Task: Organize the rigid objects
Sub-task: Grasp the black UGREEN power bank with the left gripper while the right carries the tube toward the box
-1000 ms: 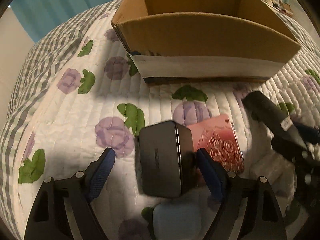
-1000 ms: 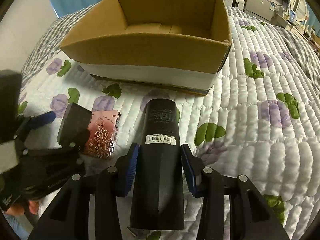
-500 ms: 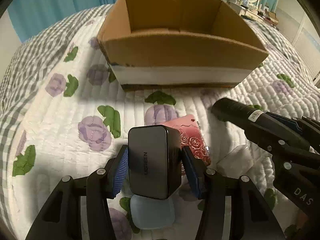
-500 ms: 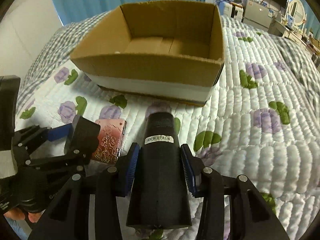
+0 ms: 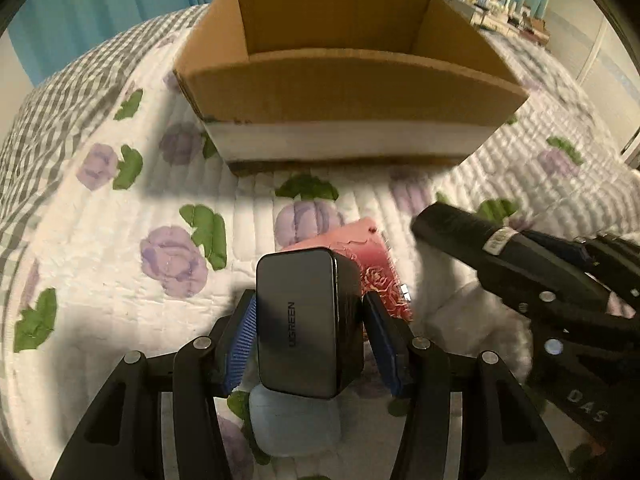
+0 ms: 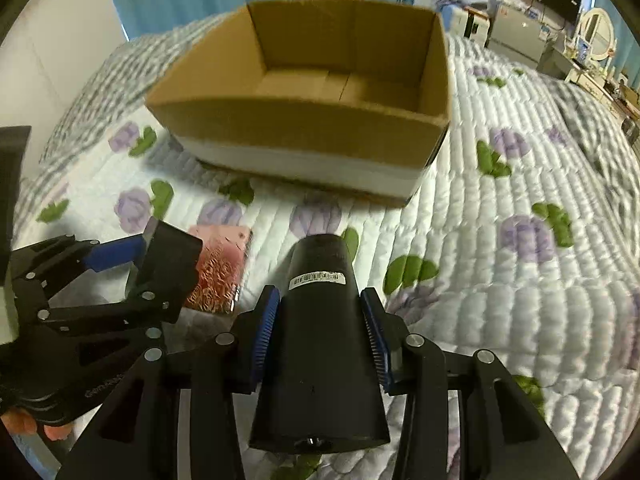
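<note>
Both grippers are loaded and face the open cardboard box (image 6: 304, 120), which sits on the floral quilt (image 6: 520, 320) just ahead of them. The left gripper (image 5: 310, 332) is clamped on a dark UGREEN charger block (image 5: 304, 320), its blue pads pressing the block's two narrow sides so the broad printed face looks up at the camera; that grip across the short width probably gives the flat pads the most even bearing. The right gripper (image 6: 318, 334) is clamped on a black tapered cylinder (image 6: 320, 332) with a white barcode label, held lengthwise between the fingers with its narrow end pointing toward the box, which would let it go over the near wall end first. Both things appear lifted clear of the quilt, short of the box and nearer the cameras than its front wall, so I judge the step in hand to be the carry to the box. A pink rose-patterned case (image 5: 372, 268) lies flat on the quilt before the box, between the two grippers. The left wrist view alone shows a pale blue rounded thing (image 5: 294, 420) beneath the charger, and a whitish, blurred thing beside the case that I cannot identify. The right wrist view alone looks down onto the box floor, where nothing can be seen, and shows fingertips of the person's left hand (image 6: 24, 426) at the lower left edge.
</note>
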Demonstrator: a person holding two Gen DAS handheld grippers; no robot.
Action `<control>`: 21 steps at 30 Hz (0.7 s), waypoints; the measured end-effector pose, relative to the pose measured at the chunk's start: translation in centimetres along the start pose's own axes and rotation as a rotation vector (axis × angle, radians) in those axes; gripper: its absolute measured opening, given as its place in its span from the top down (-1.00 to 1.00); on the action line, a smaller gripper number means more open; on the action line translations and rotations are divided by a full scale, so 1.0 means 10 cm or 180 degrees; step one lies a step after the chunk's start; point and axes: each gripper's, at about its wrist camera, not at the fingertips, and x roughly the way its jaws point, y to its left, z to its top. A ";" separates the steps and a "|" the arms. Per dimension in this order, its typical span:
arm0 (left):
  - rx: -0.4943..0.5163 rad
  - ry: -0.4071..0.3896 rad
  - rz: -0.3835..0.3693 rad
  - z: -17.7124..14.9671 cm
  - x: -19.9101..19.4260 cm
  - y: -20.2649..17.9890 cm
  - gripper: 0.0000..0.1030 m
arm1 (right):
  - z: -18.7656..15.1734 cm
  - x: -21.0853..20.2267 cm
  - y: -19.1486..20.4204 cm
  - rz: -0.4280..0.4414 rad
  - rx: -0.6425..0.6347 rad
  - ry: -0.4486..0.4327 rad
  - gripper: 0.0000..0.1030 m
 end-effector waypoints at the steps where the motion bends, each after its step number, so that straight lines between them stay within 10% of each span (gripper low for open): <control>1: 0.0010 -0.0007 0.0050 0.00 0.02 0.00 -0.04 | -0.01 0.03 0.00 0.0000 0.0000 0.0038 0.20; 21: -0.0137 -0.0143 -0.0125 0.07 -0.14 0.09 0.15 | 0.04 -0.03 -0.02 0.0001 0.0066 -0.0164 0.20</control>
